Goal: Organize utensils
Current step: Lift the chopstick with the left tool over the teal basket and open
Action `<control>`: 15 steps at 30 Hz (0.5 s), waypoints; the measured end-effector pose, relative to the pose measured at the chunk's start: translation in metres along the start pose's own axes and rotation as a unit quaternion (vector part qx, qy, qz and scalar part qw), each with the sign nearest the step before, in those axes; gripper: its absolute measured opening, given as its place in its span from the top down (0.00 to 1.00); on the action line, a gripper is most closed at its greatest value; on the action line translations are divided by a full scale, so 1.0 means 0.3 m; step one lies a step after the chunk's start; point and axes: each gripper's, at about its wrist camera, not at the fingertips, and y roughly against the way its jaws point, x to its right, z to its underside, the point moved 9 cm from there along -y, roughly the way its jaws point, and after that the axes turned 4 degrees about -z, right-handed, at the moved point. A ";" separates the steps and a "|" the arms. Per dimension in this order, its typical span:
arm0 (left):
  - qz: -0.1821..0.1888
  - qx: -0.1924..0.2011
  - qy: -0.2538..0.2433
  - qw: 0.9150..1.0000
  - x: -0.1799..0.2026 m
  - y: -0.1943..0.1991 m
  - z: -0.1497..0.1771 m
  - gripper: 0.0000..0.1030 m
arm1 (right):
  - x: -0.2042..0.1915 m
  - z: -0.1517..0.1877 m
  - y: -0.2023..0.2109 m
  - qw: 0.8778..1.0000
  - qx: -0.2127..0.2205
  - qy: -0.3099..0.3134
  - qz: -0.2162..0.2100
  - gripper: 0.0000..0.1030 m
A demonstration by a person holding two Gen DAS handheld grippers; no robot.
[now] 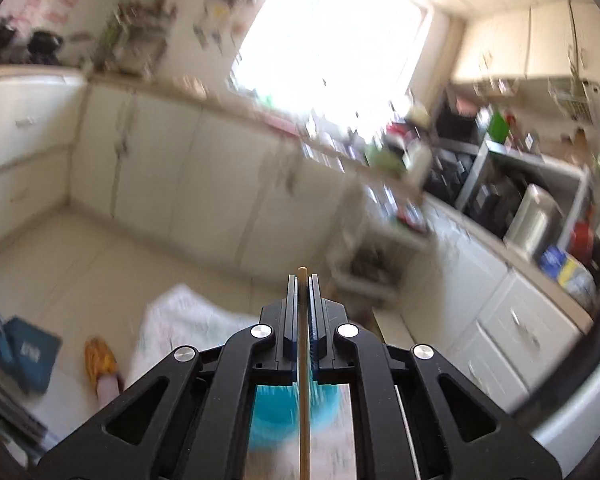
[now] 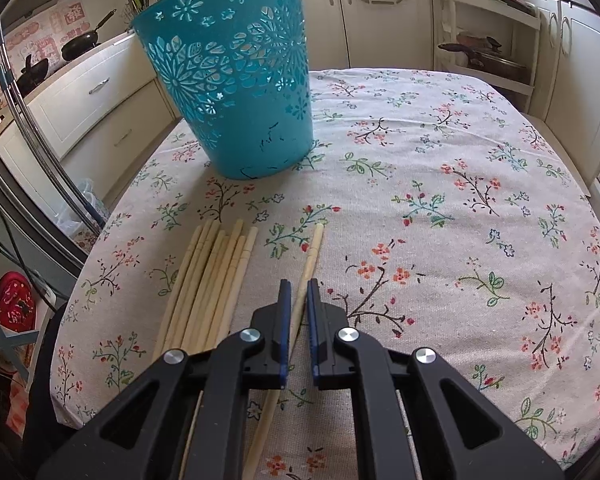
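A: So our left gripper (image 1: 302,280) is clamped on one chopstick (image 1: 303,360), up in the air with the kitchen all blurry behind it. We can spot the teal bin (image 1: 276,408) below, between the fingers.

B: Yep, and our right gripper (image 2: 296,284) is apart, fingers either side of a single stick (image 2: 310,256) lying on the floral cloth (image 2: 440,200). The pile (image 2: 212,276) sits just left of it, the basket (image 2: 232,76) stands far left.
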 end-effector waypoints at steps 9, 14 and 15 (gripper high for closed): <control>-0.114 0.105 -0.010 0.988 -0.034 -0.246 -0.093 0.96 | -0.004 -0.001 0.000 1.000 0.011 0.005 -0.004 0.90; -0.141 0.086 -0.020 0.986 -0.081 -0.338 -0.027 0.96 | -0.001 -0.005 -0.003 1.000 0.013 0.006 -0.007 0.90; -0.143 0.084 -0.022 0.986 -0.092 -0.339 -0.007 0.96 | -0.002 -0.007 -0.004 1.000 0.014 0.006 -0.007 0.90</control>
